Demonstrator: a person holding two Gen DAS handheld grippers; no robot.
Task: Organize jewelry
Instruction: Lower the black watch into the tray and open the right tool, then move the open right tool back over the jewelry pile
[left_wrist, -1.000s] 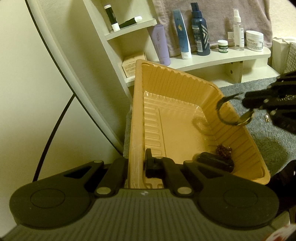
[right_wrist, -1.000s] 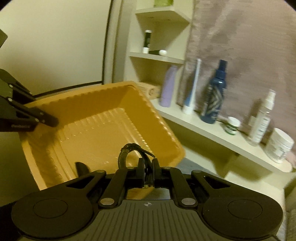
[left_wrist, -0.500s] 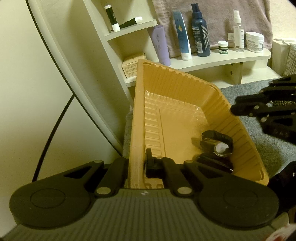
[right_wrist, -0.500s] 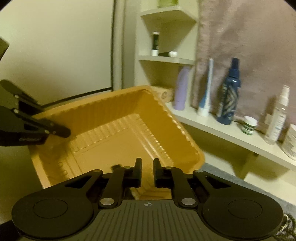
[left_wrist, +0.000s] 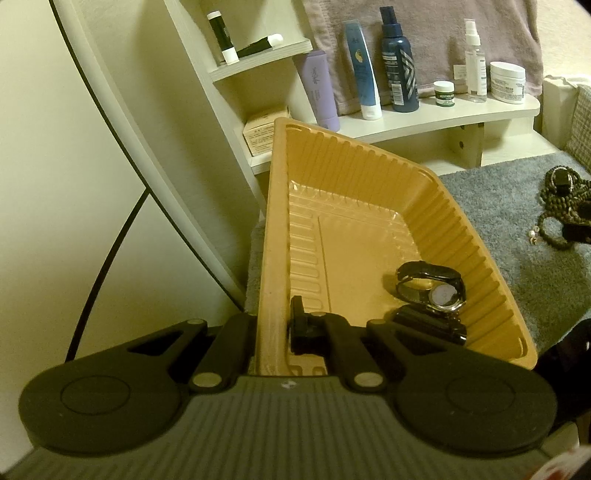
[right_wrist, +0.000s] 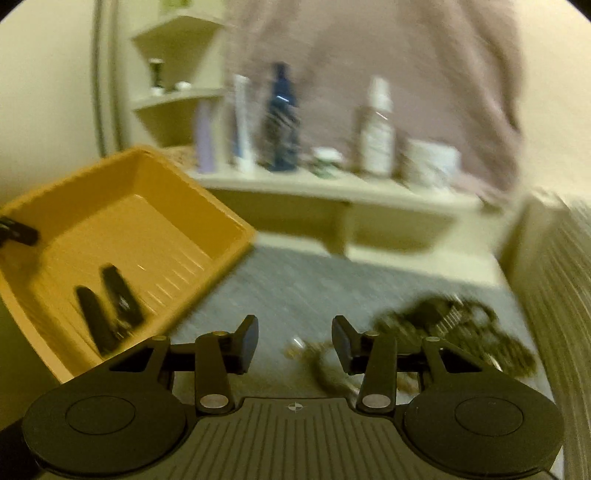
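On grey, short-pile carpet (left_wrist: 509, 206) sits the tan tray (left_wrist: 354, 162), thin moulded plastic with ribbed walls and a glossy ridged floor, tilted up at its near edge. Left gripper (left_wrist: 273, 328): matte black, jaws pinching the tray's near wall, one finger outside, the other inside. Near right corner of the tray holds a watch (left_wrist: 432, 288), dark strap curled into a loop, round pale face with a metallic rim turned up. Just beside it, closer to the camera, lies a dark oblong piece (left_wrist: 428, 326), touching or nearly touching the watch; cannot tell which.

Right gripper (right_wrist: 294, 343): jaws spread wide, nothing between them, hovering over the carpet. View is motion-blurred. Ahead and to its right, a heap of dark beaded strands (right_wrist: 461, 332) on the carpet; in the left wrist view the same heap shows as round-beaded loops at the far right, well apart from the tray. Small pale bits (left_wrist: 533, 236) lie on the carpet near the beads.

Behind the tray, a cream curved shelf (left_wrist: 443, 118) carries a lilac tube (left_wrist: 320, 88), a blue tube (left_wrist: 364, 66), a dark blue bottle (left_wrist: 399, 62), a clear spray bottle (left_wrist: 474, 62) and a white jar (left_wrist: 507, 82). Mauve towel (left_wrist: 424, 18) hangs behind.
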